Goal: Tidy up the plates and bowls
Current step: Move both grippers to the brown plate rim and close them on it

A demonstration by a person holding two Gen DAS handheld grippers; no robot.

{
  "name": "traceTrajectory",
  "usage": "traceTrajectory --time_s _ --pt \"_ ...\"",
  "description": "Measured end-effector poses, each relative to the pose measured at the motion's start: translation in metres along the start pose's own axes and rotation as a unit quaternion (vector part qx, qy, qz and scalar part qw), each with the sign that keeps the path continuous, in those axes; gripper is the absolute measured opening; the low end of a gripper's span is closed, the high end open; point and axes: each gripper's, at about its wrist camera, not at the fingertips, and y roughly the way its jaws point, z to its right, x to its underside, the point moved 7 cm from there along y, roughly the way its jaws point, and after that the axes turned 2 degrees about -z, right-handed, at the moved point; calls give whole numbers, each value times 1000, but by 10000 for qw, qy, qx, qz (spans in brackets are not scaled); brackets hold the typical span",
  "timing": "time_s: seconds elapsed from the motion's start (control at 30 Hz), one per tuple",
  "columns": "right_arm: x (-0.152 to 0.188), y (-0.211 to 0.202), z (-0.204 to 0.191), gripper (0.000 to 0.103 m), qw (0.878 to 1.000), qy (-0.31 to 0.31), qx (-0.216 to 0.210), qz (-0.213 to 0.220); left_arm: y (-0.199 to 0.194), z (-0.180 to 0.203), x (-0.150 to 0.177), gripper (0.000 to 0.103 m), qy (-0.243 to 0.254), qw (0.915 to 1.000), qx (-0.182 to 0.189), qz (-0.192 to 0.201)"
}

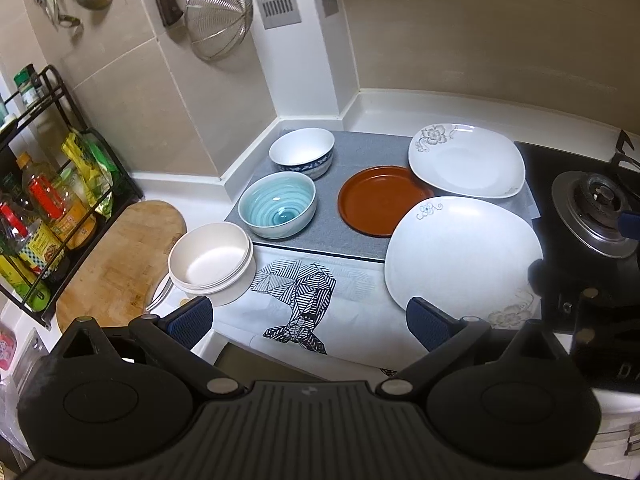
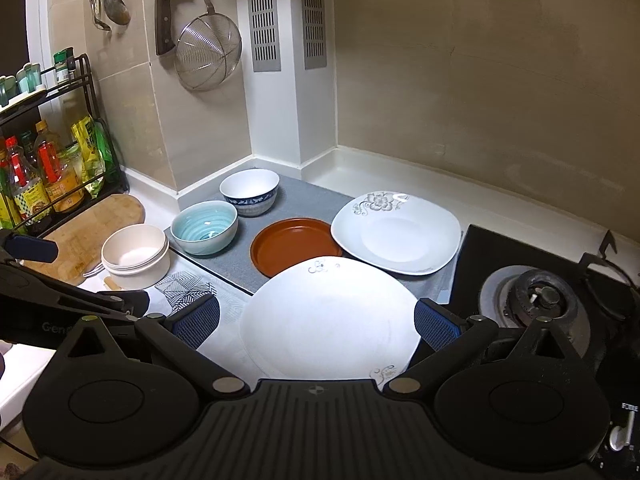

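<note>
On the grey mat [image 1: 352,152] stand a blue-patterned white bowl [image 1: 302,152], a teal striped bowl [image 1: 278,204], a brown plate [image 1: 380,204] and a white flowered plate [image 1: 466,160]. A second white plate [image 1: 464,256] lies nearer, overlapping the brown one. A cream bowl [image 1: 210,264] stands to the left of the mat. My left gripper [image 1: 310,322] hovers open above a patterned cloth [image 1: 304,296]. My right gripper [image 2: 318,324] is open, its fingers on either side of the near white plate [image 2: 328,320] without touching it. The teal bowl [image 2: 204,228] and brown plate [image 2: 294,246] lie beyond.
A gas burner [image 1: 600,208] sits on a black hob at the right. To the left are a wooden cutting board [image 1: 120,264] and a black rack [image 1: 60,184] of bottles. A strainer [image 1: 218,14], knife and ladles hang on the tiled wall.
</note>
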Motion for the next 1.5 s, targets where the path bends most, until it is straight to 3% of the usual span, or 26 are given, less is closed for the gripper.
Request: traceTrajectory --time_s 0.37,0.6,0.77,0.9,1.0,1.13,1.4,1.5 --pt "-32 63 7 103 9925 898 -629 -538 61 -45 -14 103 -835 9905 890 -635" --pt "-60 138 1 103 9713 1730 -1079 -1222 134 -57 -26 103 -1424 9671 1809 -1082" --pt "-81 196 3 103 9518 2431 -1091 -1518 178 -69 -36 103 -1781 9537 2071 -1261" --pt "-94 233 0 103 9425 2584 -1119 -1799 200 -63 -43 103 -1878 9438 2305 -1444" --pt "-93 259 2 103 9350 2671 -1087 -2066 209 -53 -45 103 -1831 9422 2369 -1501" --pt "-90 291 8 103 9277 2725 -1085 -2309 221 -47 -47 103 -1867 9452 2189 -1542" --pt "-77 316 13 103 9270 2580 -654 -2642 242 -40 -49 103 -2059 9418 2030 -1717" --pt "-73 318 15 103 9305 2553 -464 -2586 249 -35 -51 103 -2097 9402 2011 -1776"
